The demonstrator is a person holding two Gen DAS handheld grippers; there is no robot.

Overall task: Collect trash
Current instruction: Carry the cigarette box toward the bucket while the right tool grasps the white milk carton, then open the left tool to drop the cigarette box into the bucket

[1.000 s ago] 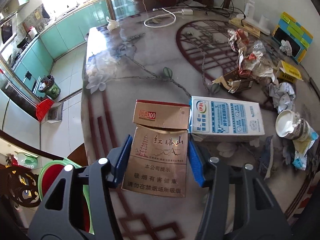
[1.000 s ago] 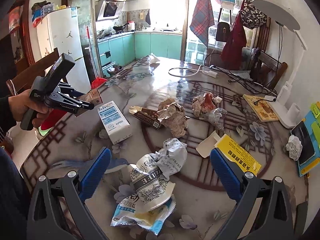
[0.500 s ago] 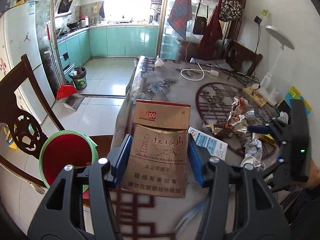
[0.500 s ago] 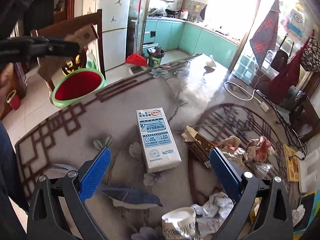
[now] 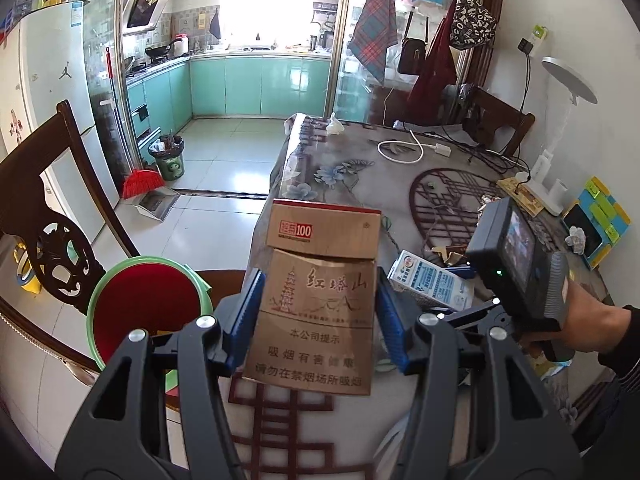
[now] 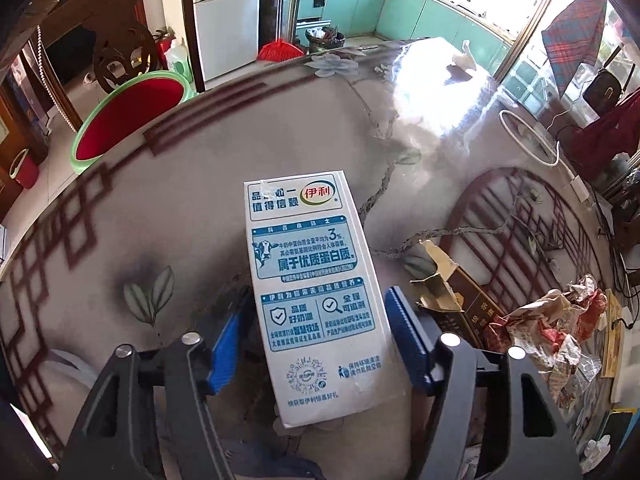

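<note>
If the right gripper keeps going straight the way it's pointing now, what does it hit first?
Most likely the white milk carton, which lies flat on the table between the closing jaws of the right gripper. The table is directly beneath it. How much gap remains is unclear.

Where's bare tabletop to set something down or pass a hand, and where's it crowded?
Free: the stretch of table between the milk carton and the edge nearest the red bin, and the glare-lit far end short of the white cable. Crowded: right of the carton, the torn brown box and crumpled wrappers.
</note>
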